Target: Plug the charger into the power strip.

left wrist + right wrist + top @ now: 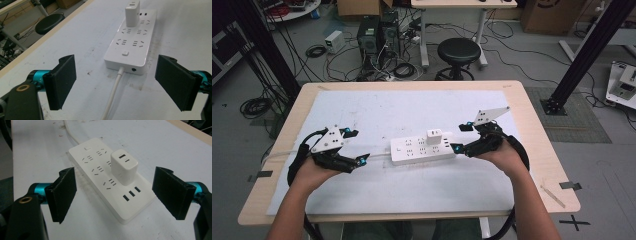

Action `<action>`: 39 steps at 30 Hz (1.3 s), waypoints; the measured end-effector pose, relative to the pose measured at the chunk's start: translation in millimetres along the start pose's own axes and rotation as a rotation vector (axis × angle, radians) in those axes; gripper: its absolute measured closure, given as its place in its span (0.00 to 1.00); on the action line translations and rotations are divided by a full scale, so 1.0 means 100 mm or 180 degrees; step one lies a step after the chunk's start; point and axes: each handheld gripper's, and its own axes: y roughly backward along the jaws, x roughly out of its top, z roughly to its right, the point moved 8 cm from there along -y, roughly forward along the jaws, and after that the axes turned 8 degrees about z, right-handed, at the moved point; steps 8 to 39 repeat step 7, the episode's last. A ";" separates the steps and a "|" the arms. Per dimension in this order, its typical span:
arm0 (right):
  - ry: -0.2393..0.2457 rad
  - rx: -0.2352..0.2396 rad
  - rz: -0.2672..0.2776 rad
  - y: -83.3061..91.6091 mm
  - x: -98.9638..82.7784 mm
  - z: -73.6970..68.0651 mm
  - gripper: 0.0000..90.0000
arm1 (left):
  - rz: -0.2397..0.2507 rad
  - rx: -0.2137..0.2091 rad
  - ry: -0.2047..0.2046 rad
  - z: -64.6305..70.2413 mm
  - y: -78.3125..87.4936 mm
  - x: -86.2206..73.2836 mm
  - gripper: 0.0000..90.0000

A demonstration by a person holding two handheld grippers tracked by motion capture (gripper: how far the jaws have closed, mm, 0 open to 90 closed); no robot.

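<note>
On the tabletop (522, 100), over a white sheet (377, 107) that covers most of its surface, lies a white power strip (419, 150) — placed roughly at the centre, lengthwise across the person's front. A white charger block (434, 134) stands plugged into it, upright, toward the strip's right end. The strip's white cable (113, 91) leaves its left end and runs along the sheet toward the left gripper.

The left gripper (353, 146) is held near the strip's left end, apart from it. In the left gripper view its jaws are spread wide and grasp nothing; the cable end of the strip sits between and beyond them.

The right gripper (460, 138) is held at the strip's right end, one tip just beside the strip's edge — contact cannot be confirmed. In the right gripper view its jaws are likewise released, wide apart, with the charger block and the strip's USB slots (130, 193) lying ahead between them.

Beyond the tabletop, a black stool (458, 52) stands on the floor among loose cables.
</note>
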 end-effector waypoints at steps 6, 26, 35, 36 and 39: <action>0.0000 0.0014 0.0007 -0.02 -0.02 -0.01 0.22 | 0.0012 0.0027 0.0044 -0.01 -0.01 -0.01 0.19; -0.0006 0.0003 0.0013 -0.02 -0.02 -0.01 0.22 | 0.0015 0.0027 0.0048 -0.01 -0.01 -0.01 0.19; -0.0006 0.0003 0.0013 -0.02 -0.02 -0.01 0.22 | 0.0015 0.0027 0.0048 -0.01 -0.01 -0.01 0.19; -0.0006 0.0003 0.0013 -0.02 -0.02 -0.01 0.22 | 0.0015 0.0027 0.0048 -0.01 -0.01 -0.01 0.19; -0.0006 0.0003 0.0013 -0.02 -0.02 -0.01 0.22 | 0.0015 0.0027 0.0048 -0.01 -0.01 -0.01 0.19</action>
